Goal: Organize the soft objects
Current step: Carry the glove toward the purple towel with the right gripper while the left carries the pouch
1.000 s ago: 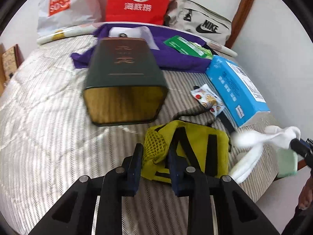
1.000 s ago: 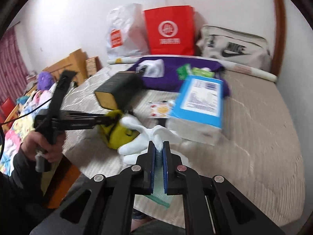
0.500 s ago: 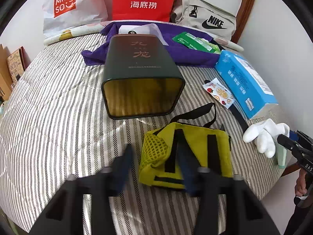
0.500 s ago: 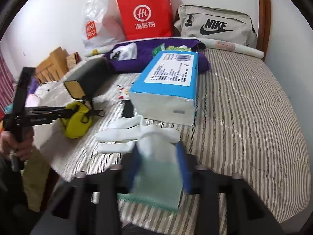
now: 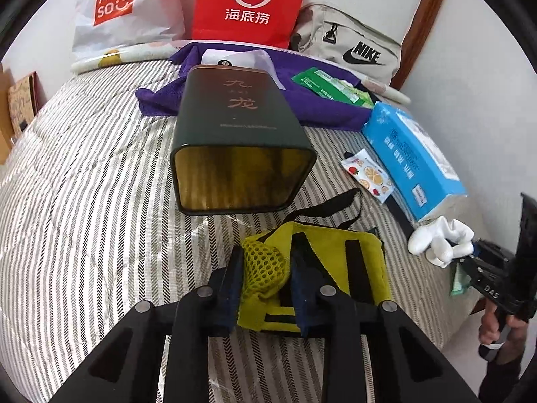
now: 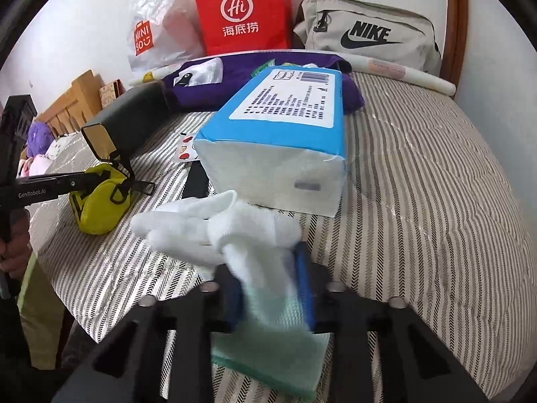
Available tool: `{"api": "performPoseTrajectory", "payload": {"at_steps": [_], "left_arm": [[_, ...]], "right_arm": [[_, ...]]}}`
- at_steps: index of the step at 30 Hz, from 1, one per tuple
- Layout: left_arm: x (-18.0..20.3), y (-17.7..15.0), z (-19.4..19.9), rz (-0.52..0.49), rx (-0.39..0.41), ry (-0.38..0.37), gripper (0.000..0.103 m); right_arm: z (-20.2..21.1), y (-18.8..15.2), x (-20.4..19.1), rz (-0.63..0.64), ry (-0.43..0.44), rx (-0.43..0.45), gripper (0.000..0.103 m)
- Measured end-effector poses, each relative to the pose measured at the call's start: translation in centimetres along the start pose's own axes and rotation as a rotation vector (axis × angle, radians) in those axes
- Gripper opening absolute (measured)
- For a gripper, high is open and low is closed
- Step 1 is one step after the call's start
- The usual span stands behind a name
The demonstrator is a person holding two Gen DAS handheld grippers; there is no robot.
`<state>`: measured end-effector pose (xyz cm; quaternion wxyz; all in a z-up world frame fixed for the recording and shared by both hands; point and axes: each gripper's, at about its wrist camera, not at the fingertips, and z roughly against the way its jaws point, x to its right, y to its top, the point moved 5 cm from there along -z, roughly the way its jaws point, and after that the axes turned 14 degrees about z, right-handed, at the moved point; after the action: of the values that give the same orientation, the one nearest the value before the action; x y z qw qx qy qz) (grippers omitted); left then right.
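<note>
1. A second ago the right gripper (image 6: 270,282) was clamped tight on the white glove (image 6: 235,225); now its jaws stand spread, the glove and its pale green cuff lying loose between them, just in front of the blue tissue pack (image 6: 282,134).
2. The left gripper (image 5: 265,280) has eased apart too, straddling the mesh corner of the yellow pouch (image 5: 332,262), which sits left of the tissue pack on the bed (image 5: 84,201).
3. Both soft things look released, not yet sorted.
</note>
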<state>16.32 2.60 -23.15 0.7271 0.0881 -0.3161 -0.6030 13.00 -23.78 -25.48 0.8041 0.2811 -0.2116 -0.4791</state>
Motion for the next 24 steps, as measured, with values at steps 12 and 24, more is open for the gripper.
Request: {"api": "performPoseTrajectory", "payload": {"at_steps": [12, 24], "left_arm": [[0.7, 0.1, 3.5, 0.000, 0.039, -0.043, 0.024], [1.3, 2.9, 6.5, 0.020, 0.095, -0.051, 0.024]], "right_arm": [[3.3, 1.1, -0.8, 0.009, 0.061, 0.054, 0.013], [7.8, 5.2, -0.8, 0.024, 0.129, 0.176, 0.013]]}}
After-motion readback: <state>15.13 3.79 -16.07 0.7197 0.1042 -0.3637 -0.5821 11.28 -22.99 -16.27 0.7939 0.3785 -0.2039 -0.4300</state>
